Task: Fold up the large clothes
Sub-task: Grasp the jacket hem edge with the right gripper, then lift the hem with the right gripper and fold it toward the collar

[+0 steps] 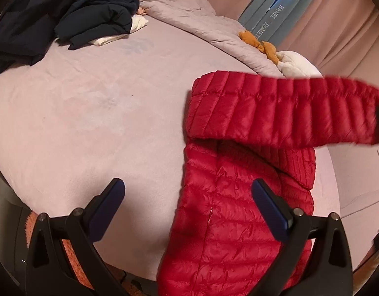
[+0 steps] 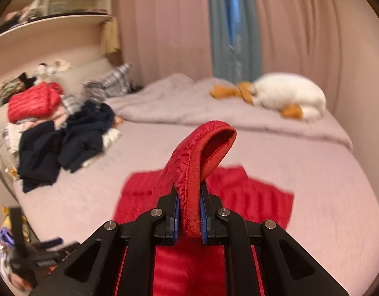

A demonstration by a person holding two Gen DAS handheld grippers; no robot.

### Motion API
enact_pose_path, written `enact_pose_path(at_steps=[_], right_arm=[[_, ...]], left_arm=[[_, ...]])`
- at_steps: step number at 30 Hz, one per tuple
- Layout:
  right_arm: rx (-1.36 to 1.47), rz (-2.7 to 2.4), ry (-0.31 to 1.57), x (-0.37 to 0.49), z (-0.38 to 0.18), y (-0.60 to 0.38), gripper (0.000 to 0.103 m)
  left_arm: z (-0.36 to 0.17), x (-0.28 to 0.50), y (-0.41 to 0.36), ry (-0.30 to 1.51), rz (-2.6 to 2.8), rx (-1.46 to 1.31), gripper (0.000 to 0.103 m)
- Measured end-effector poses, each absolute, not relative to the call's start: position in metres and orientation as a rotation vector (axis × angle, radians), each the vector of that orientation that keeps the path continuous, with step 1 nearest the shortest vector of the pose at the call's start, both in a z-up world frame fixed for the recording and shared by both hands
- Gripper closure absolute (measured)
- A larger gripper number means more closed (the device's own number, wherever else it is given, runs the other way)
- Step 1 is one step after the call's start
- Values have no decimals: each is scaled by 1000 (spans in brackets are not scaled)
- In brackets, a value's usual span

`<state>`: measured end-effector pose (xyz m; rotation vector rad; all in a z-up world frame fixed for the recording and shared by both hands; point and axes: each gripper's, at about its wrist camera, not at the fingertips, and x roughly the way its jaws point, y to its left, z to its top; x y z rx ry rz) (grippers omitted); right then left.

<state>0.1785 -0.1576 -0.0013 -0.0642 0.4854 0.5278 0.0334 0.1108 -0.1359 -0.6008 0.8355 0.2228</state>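
The right gripper (image 2: 190, 212) is pinching the red jacket's (image 1: 228, 222) blurred sleeve cuff (image 2: 191, 192); the left gripper (image 1: 188, 192) is hovering spread, the jacket's hem cut off below.

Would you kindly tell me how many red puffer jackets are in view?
2: one red jacket spread on the bed, its sleeve cuff pinched in the right tongs; another, folded, on the pile by the headboard. More may be buried there.

Bed (image 1: 90, 123), covered in a pale pink sheet. Lying on it: red quilted down jacket (image 1: 226, 222) near the front edge, heap of dark navy garments (image 1: 95, 12), rumpled grey quilt (image 1: 189, 12), white plush duck (image 2: 288, 93).
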Motion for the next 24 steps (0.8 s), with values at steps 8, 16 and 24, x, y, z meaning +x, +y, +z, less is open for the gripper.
enact_pose_path(at_steps=[8, 16, 24], right_arm=[[-148, 576, 452, 196, 36, -130, 90], [-137, 503, 451, 216, 25, -151, 90], [-126, 420, 543, 246, 0, -164, 90]], left_arm=[[-130, 40, 124, 813, 215, -614, 1], [-109, 63, 149, 754, 192, -617, 2], [-106, 121, 135, 775, 74, -592, 47]])
